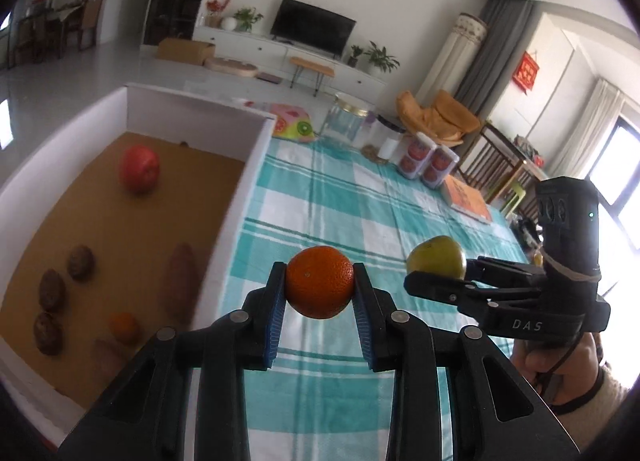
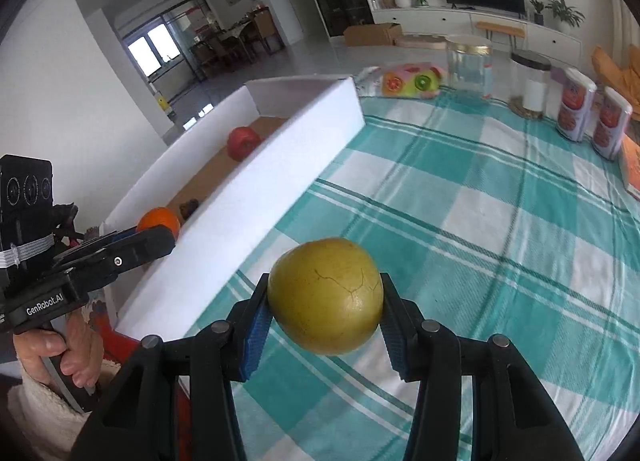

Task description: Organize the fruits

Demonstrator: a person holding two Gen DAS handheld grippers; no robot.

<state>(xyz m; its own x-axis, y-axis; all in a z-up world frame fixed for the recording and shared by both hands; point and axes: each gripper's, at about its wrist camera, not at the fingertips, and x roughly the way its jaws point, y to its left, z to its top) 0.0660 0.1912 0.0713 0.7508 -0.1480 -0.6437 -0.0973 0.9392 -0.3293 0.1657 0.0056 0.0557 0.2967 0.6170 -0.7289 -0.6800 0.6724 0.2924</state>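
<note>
Two fruits gripped, orange (image 1: 319, 287), yellow-green fruit (image 2: 325, 295)

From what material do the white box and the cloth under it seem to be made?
The white box: probably cardboard or foam board, matte. Its walls are thin, flat and sharp-edged, and its floor looks like brown cardboard. The cloth: it looks like woven fabric, perhaps cotton, matte, with a teal and white check and soft creases.

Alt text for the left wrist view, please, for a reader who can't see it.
The left gripper holds an orange above a teal checked tablecloth. To its right, the right gripper holds a yellow-green fruit; at left, a white-walled box holds more produce.
</note>
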